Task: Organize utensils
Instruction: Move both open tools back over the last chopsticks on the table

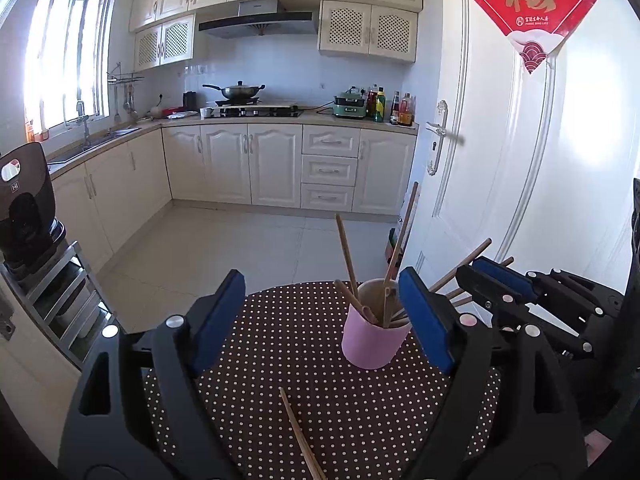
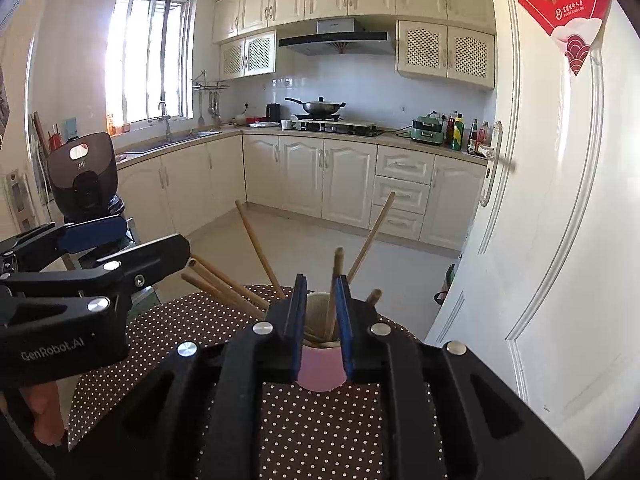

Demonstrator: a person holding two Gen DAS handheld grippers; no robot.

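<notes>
I have the left gripper [image 1: 324, 316] standing wide, its blue pads apart with nothing between them. The pink cylindrical cup [image 1: 374, 338] sits ahead of it on the round table under the brown cloth with white polka dots [image 1: 280, 344], nearer the right pad but clear of both.

My right gripper [image 2: 322, 314] stands at a narrow gap over the cup mouth. One upright wooden chopstick [image 2: 335, 280] rises between the pads; I judge it loose or nearly so, since a sliver of space shows beside it, though I cannot tell for certain whether either pad touches it.

Several more long wooden chopsticks [image 1: 347, 256] lean in the cup at mixed angles. One loose wooden chopstick [image 1: 300, 436] lies flat on the cloth, close to the left gripper's camera, between its arms.

Handling judgement:
- The chopsticks are light, stiff and thin. They will roll on the cloth and slip between flat pads if pinched off-centre.
- I would take the loose one near its middle, pads square across its length, then tip it upright over the cup.
- The cup looks light and top-heavy with leaning sticks. A sideways knock could tip it, so approach from above.
</notes>
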